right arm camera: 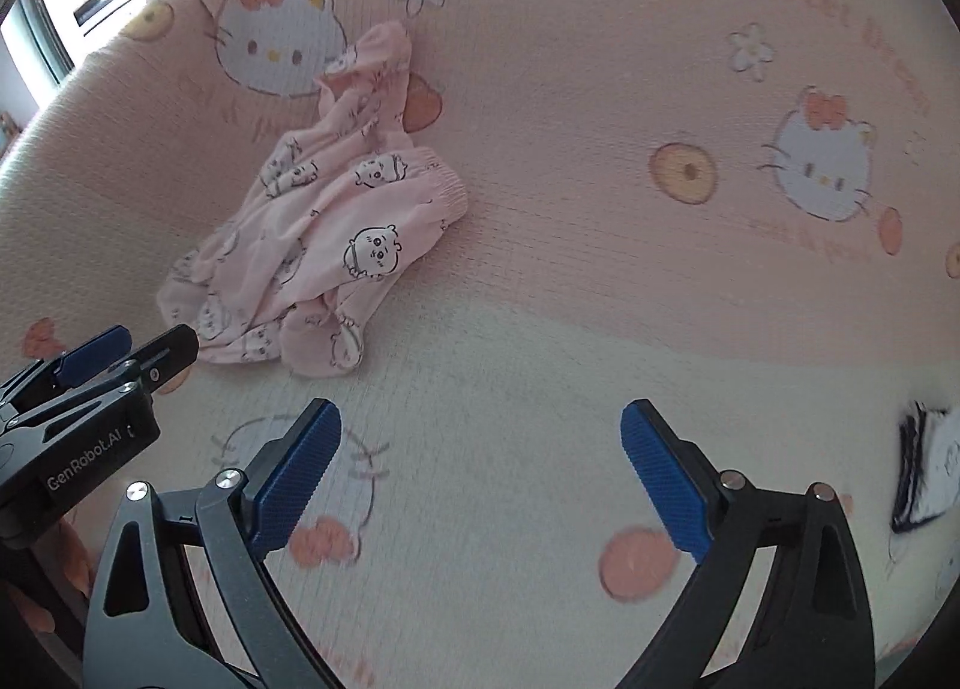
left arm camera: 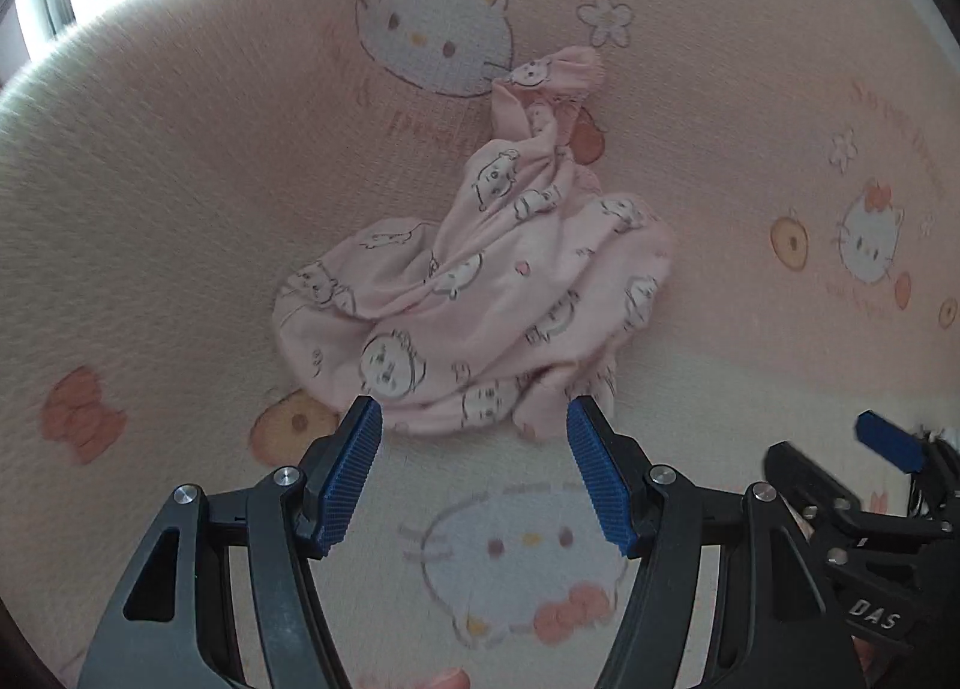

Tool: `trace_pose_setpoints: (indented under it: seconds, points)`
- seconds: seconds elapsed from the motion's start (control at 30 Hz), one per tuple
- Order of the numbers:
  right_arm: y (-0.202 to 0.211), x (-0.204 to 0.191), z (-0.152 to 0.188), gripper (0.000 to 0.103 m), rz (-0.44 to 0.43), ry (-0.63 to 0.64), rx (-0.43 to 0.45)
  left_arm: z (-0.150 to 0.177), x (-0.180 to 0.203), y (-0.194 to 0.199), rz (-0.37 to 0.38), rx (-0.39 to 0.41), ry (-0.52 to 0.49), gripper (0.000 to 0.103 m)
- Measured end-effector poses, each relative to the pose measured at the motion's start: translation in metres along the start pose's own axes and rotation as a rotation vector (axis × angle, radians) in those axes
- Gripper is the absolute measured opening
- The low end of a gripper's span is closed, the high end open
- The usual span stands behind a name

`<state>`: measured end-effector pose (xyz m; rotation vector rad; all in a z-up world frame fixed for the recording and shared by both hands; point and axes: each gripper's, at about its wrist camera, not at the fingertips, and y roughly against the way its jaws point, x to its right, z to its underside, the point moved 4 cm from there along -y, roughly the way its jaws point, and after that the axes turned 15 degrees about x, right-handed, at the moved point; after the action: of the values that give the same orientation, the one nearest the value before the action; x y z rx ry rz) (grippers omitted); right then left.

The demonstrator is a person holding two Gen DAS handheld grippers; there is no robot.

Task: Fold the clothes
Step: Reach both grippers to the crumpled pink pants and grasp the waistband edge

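Both grippers are held low over a pink and cream knitted bed cover printed with cartoon cats, bows and doughnuts [left arm camera: 180,209], pointed forward at a crumpled pale pink garment printed with small cartoon faces [left arm camera: 480,293]. The left gripper [left arm camera: 474,419] is seen with its jaws spread wide and nothing between them; its blue ribbed pads [left arm camera: 351,473] are parked right at the near edge of the garment, one tip just meeting the cloth, though actual contact can't be called for sure. The right gripper [right arm camera: 480,425] is spread even wider, also empty, and is held over bare cover, well to the right of the garment and a bit short of it. From the right wrist view the garment [right arm camera: 312,245] is shown up and to the left, and a gathered elastic cuff or waistband [right arm camera: 441,191] can be made out on its right edge, which is not readable from the left view. The left gripper's tip [right arm camera: 153,350] is caught there too, right next to the garment's near left corner. A dark-edged white item [right arm camera: 927,467] at the far right is too blurred to identify. In the left view, only the side of the right gripper [left arm camera: 888,443] is seen at lower right.
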<state>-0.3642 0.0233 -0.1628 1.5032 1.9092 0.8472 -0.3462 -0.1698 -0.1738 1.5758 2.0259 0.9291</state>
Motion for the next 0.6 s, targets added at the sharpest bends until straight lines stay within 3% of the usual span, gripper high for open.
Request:
trace_pose_setpoints:
  seconds: [0.17,0.33,0.4,0.47,0.53,0.6]
  points:
    - [-0.057,-0.024,-0.008,0.096,-0.01,0.019,-0.04,-0.004,-0.014,-0.047,0.001,-0.013,0.014,0.066]
    - [-0.095,-0.046,-0.008,0.094,-0.057,0.039,-0.064,0.003,-0.015,-0.079,0.048,-0.028,0.049,0.067]
    - [-0.109,-0.053,-0.002,0.08,-0.093,0.023,-0.102,0.01,-0.012,-0.088,0.062,-0.042,0.062,0.067]
    - [-0.119,-0.058,0.006,0.073,-0.123,0.018,-0.132,0.018,-0.009,-0.095,0.071,-0.048,0.071,0.07]
    - [-0.118,-0.063,0.009,0.065,-0.123,0.059,-0.099,0.023,-0.005,-0.096,0.066,-0.034,0.059,0.071]
    - [-0.111,-0.069,0.011,0.027,-0.15,0.093,-0.064,0.025,0.002,-0.093,0.058,-0.048,0.02,0.068]
